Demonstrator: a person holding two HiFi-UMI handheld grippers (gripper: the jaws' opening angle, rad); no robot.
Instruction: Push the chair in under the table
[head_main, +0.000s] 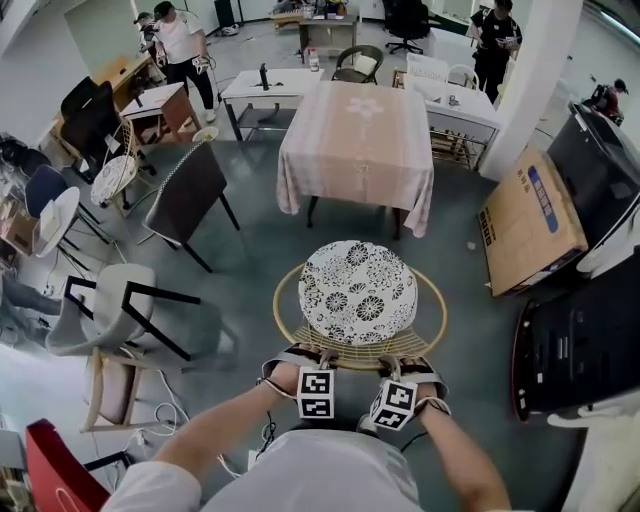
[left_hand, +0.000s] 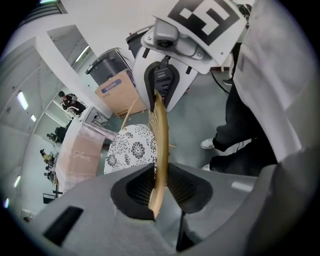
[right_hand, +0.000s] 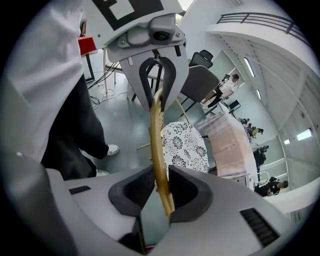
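The chair is a round rattan one with a black-and-white flowered cushion (head_main: 358, 290) and a curved woven back rim (head_main: 350, 350) nearest me. It stands a little short of the table with the pink cloth (head_main: 360, 130). My left gripper (head_main: 305, 358) and right gripper (head_main: 400, 365) sit side by side on that rim, pointing steeply down. In the left gripper view the rim (left_hand: 161, 135) runs between the jaws of the left gripper (left_hand: 159, 187), which are shut on it. In the right gripper view the right gripper (right_hand: 162, 187) is likewise shut on the rim (right_hand: 157, 140).
A dark chair (head_main: 190, 195) and a grey chair with a black frame (head_main: 120, 305) stand to the left. A cardboard box (head_main: 530, 220) and black equipment (head_main: 580, 350) line the right side beside a white pillar (head_main: 525, 80). People stand at desks far behind.
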